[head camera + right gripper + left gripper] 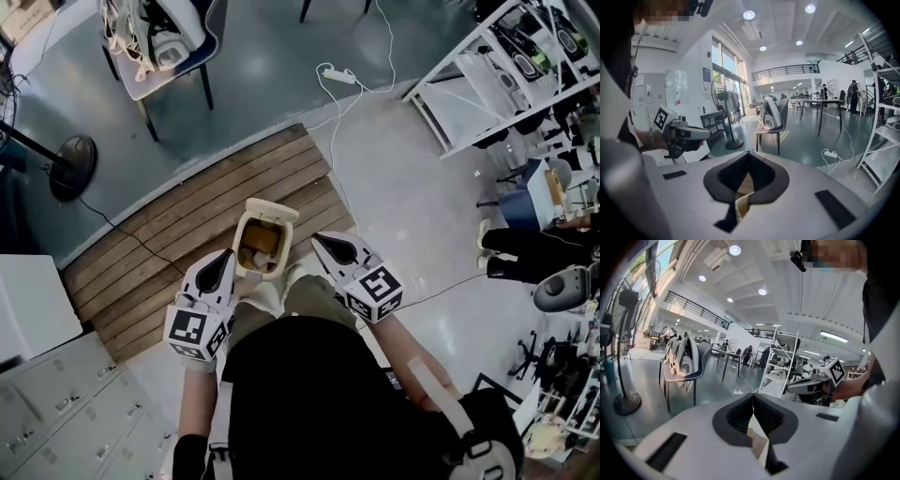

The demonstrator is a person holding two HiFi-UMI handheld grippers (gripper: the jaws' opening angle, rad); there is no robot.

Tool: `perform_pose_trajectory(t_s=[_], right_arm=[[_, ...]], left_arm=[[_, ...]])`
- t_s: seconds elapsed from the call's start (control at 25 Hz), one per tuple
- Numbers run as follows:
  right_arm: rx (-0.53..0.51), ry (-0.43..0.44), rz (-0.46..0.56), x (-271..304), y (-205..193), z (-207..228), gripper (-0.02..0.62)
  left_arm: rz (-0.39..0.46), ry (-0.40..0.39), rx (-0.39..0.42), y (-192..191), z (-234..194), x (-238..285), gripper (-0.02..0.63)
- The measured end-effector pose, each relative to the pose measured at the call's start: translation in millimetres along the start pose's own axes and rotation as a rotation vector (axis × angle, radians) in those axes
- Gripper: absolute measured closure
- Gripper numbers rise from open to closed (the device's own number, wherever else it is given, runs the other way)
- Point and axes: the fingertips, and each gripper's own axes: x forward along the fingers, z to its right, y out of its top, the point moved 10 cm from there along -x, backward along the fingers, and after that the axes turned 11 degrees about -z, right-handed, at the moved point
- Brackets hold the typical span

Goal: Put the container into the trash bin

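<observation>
— What is the person wearing?
— A loose black top point(309, 403) and olive-green trousers point(314, 298). A flat white strap point(433, 392) crosses the right shoulder.
— And the tools in the hands?
— The left claw point(229, 255) and the right claw point(321, 240) are built alike. Each has a smooth, pale grey plastic shell that tapers to a point. Black ribbed pads point(740, 414) sit in a dark V-shaped recess, and there are flat black rectangular slots point(832, 201) on the upper face.
— Any markings?
— Yes. The left marker cube point(197, 330) and the right marker cube point(378, 289) are white, with black square patterns printed on their faces.
</observation>
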Motion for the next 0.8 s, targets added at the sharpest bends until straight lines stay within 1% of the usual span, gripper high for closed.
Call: perform_pose_trajectory(t_s=[0.16, 0.36, 0.6, 0.8], right_arm=[[-0.025, -0.005, 0.072, -20, 13, 4, 0.58], [-0.055, -0.029, 0.134, -43, 21, 12, 0.58], [-0.086, -0.037, 0.19, -57, 30, 21, 0.58], [-0.111, -0.045, 0.208, -62, 30, 26, 0.58]], left_arm=[[0.031, -0.01, 0.043, 21, 9, 7, 0.595], [0.058, -0.005, 0.108, 40, 26, 15, 0.595], [0.09, -0.012, 0.119, 61, 37, 20, 0.595], [0.11, -0.012, 0.137, 70, 45, 25, 0.595]])
